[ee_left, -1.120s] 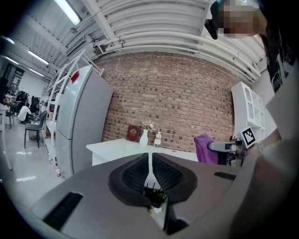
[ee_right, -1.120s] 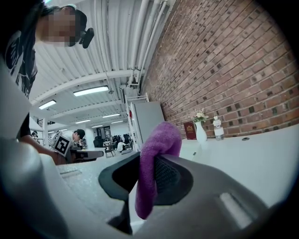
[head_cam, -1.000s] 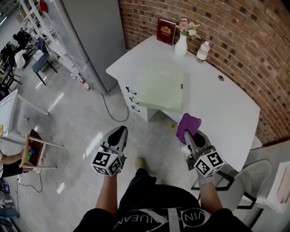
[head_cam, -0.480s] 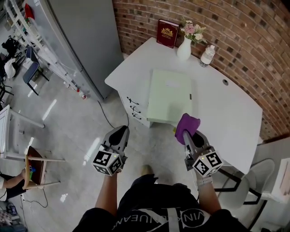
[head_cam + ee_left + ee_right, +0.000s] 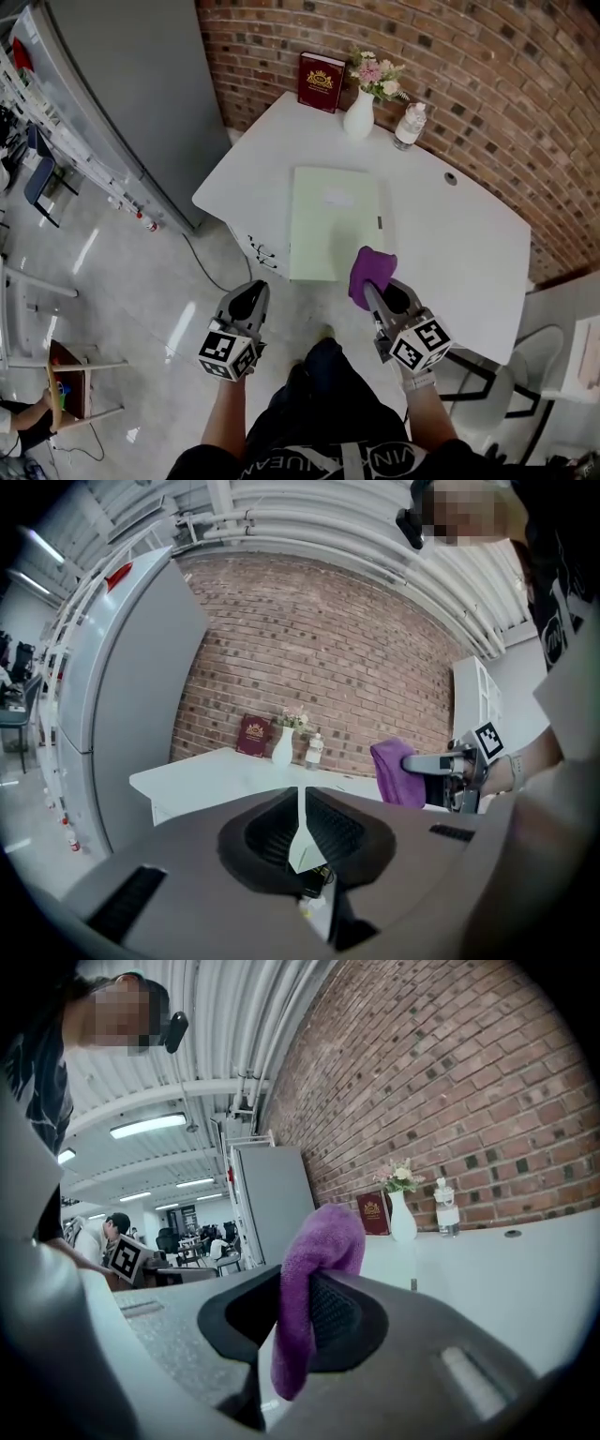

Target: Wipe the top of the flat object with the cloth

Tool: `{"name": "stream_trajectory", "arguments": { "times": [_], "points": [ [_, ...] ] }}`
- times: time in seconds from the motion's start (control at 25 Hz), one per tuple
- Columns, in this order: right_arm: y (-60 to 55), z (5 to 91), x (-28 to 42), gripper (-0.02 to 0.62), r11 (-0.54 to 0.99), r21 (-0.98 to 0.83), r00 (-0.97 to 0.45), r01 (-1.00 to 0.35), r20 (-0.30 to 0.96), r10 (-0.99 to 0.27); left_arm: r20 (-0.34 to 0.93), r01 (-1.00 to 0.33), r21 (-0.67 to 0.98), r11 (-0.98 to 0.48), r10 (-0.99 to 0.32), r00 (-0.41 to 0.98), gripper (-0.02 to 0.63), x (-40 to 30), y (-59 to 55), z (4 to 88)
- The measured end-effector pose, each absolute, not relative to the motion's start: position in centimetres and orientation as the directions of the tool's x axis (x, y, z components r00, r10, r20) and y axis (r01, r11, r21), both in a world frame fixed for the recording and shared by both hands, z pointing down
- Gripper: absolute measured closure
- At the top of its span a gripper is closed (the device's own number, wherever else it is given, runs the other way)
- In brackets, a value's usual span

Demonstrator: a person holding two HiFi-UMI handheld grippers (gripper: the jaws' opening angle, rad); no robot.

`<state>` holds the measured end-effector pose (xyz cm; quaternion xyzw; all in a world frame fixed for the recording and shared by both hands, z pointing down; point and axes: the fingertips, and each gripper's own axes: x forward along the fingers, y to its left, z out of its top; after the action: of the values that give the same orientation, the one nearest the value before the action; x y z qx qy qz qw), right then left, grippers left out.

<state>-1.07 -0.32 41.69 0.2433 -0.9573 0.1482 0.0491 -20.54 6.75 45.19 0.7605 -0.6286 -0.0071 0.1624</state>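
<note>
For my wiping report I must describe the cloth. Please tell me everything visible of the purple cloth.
The purple cloth looks soft and fuzzy. It is bunched into a wad, pinched between the jaws of the right claw; one rounded end sticks out past them, another hangs below. In the head view it appears over the near edge of the white table, beside the pale green flat object; whether it touches them cannot be told.

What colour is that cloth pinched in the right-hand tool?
Purple. The cloth shows best in the right gripper view.
</note>
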Motion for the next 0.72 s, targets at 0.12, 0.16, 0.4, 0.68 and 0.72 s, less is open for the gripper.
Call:
{"name": "stream_trajectory", "arguments": {
  "times": [0.12, 0.16, 0.4, 0.68, 0.72],
  "points": [
    [-1.7, 41.7, -2.7, 0.534, 0.869, -0.231, -0.897, -0.437, 0.181, -0.403, 0.190, -0.951, 0.264, -0.161, -0.958, 0.214, 0.578, -20.9, 4.3, 45.5],
    [-2.3, 41.7, -3.2, 0.534, 0.876, -0.230, -0.903, -0.423, 0.180, -0.389, 0.188, -0.951, 0.261, -0.167, -0.957, 0.219, 0.578, -21.0, 3.3, 45.5],
    [-6.9, 42.1, -6.5, 0.534, 0.889, -0.241, -0.917, -0.388, 0.191, -0.349, 0.195, -0.947, 0.252, -0.199, -0.948, 0.251, 0.578, -22.7, -2.4, 45.2],
    [-12.3, 42.8, -9.7, 0.534, 0.900, -0.250, -0.926, -0.356, 0.227, -0.303, 0.204, -0.952, 0.245, -0.183, -0.951, 0.235, 0.578, -25.8, -9.0, 45.4],
    [-12.9, 43.0, -9.9, 0.534, 0.899, -0.256, -0.925, -0.355, 0.234, -0.299, 0.208, -0.951, 0.247, -0.185, -0.949, 0.239, 0.578, -25.7, -9.7, 45.6]
  ]
}}
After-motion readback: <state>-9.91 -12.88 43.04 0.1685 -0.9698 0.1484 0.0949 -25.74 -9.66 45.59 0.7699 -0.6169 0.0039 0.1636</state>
